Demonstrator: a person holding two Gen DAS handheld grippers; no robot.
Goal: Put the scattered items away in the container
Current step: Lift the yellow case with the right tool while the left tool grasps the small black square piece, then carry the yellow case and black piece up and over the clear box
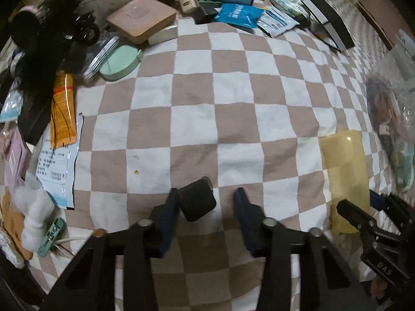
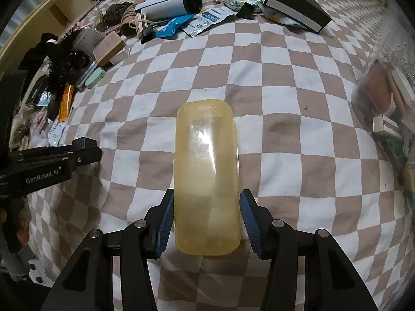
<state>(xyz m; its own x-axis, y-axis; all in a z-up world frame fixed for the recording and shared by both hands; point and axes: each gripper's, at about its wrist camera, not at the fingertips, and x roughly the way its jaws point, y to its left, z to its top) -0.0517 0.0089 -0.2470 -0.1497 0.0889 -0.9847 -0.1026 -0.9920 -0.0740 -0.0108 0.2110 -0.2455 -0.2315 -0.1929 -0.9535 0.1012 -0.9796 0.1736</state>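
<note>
A translucent yellow phone case [image 2: 206,178] lies on the checkered cloth between the fingers of my right gripper [image 2: 206,215]. The jaws are open, one on each side of the case; the left pad [image 2: 167,215] is at its edge and the right pad stands a little off. The case also shows in the left wrist view [image 1: 345,176]. My left gripper [image 1: 206,204] is open over the cloth, with a small black square box [image 1: 197,199] lying against its left finger [image 1: 170,207]. A clear container [image 2: 386,98] with several items stands at the right edge.
Scattered items line the far and left sides: a white cylinder [image 2: 172,1], a black-and-white box [image 2: 295,2], blue packets [image 1: 237,14], a tan square box [image 1: 141,18], a mint round case [image 1: 120,62], an orange packet [image 1: 63,108], black fluffy things [image 1: 41,39].
</note>
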